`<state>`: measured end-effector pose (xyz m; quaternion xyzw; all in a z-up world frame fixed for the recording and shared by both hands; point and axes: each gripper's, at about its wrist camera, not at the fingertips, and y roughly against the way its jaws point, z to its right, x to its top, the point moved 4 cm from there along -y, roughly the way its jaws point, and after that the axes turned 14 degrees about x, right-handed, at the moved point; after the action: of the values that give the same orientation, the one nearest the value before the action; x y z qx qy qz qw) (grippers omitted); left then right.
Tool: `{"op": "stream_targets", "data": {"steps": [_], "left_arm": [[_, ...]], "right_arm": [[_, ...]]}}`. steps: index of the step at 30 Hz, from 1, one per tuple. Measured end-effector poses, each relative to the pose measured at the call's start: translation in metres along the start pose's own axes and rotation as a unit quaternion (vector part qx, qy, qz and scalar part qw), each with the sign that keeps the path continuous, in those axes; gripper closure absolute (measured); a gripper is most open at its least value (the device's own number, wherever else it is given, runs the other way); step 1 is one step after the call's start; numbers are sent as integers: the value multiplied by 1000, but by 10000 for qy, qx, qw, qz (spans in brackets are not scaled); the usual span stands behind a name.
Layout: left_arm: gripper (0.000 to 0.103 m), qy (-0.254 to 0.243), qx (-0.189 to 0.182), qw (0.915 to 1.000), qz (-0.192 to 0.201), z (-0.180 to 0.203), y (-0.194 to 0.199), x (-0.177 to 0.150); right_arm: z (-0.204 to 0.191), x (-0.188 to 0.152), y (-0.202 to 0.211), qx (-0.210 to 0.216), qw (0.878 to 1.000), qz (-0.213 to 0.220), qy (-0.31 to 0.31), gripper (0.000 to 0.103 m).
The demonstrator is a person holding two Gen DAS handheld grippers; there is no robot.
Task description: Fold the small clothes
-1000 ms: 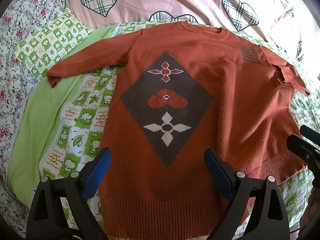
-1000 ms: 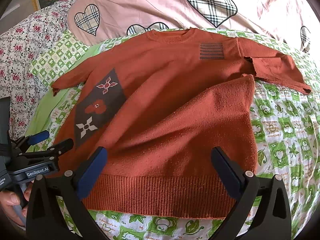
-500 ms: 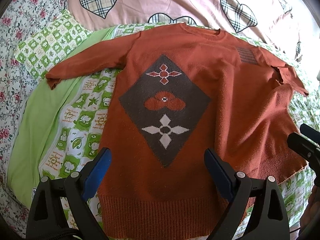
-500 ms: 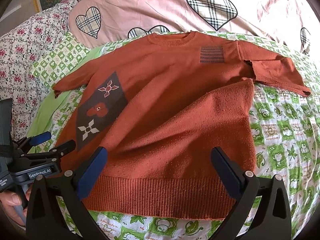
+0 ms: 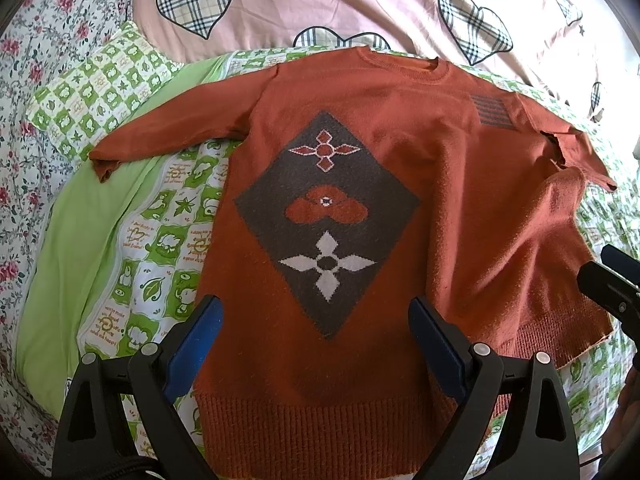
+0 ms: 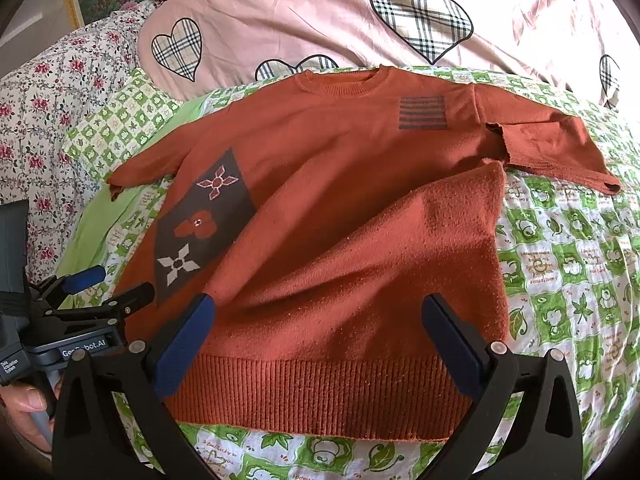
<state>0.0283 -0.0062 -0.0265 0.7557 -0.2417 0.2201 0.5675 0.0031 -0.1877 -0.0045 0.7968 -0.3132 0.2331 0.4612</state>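
A rust-orange knit sweater (image 5: 460, 184) with a dark diamond pattern lies face up on the bed, both sleeves spread out; it also shows in the right wrist view (image 6: 340, 200). Its right side is rumpled into a raised fold. My left gripper (image 5: 316, 340) is open and empty, hovering over the sweater's lower left part near the ribbed hem. My right gripper (image 6: 320, 340) is open and empty over the lower right part near the hem. The left gripper shows at the left edge of the right wrist view (image 6: 96, 296), and the right gripper at the right edge of the left wrist view (image 5: 612, 280).
The sweater rests on a green-and-white patterned quilt (image 6: 568, 280). A pink duvet with plaid hearts (image 6: 360, 20) lies behind the collar. A green checked pillow (image 5: 100, 84) and floral bedding (image 5: 24, 120) lie at the left.
Both cameras have drifted slightly, so the sweater sits a little lower in view. Both grippers remain open and the sweater has not moved.
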Motion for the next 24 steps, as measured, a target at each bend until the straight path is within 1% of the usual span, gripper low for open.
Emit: {"op": "stream_targets", "data": {"steps": [3, 7, 11, 13, 16, 24], "left_arm": [[9, 16, -8, 10000, 49, 0, 0, 1], [9, 99, -56, 9997, 237, 2, 1, 2], [9, 88, -103, 9998, 167, 4, -1, 2], [9, 41, -101, 9999, 56, 5, -4, 1], [9, 46, -179, 9998, 22, 6, -6, 2], [8, 112, -509, 9986, -18, 8, -13, 10]], "right_arm": [[0, 1, 0, 6, 10000, 13, 3, 0], [0, 1, 0, 10, 10000, 10, -2, 0], [0, 1, 0, 6, 10000, 21, -3, 0], [2, 2, 0, 6, 10000, 39, -8, 0], [7, 4, 0, -8, 10000, 60, -30, 0], [33, 11, 7, -157, 9997, 163, -112, 3]]}}
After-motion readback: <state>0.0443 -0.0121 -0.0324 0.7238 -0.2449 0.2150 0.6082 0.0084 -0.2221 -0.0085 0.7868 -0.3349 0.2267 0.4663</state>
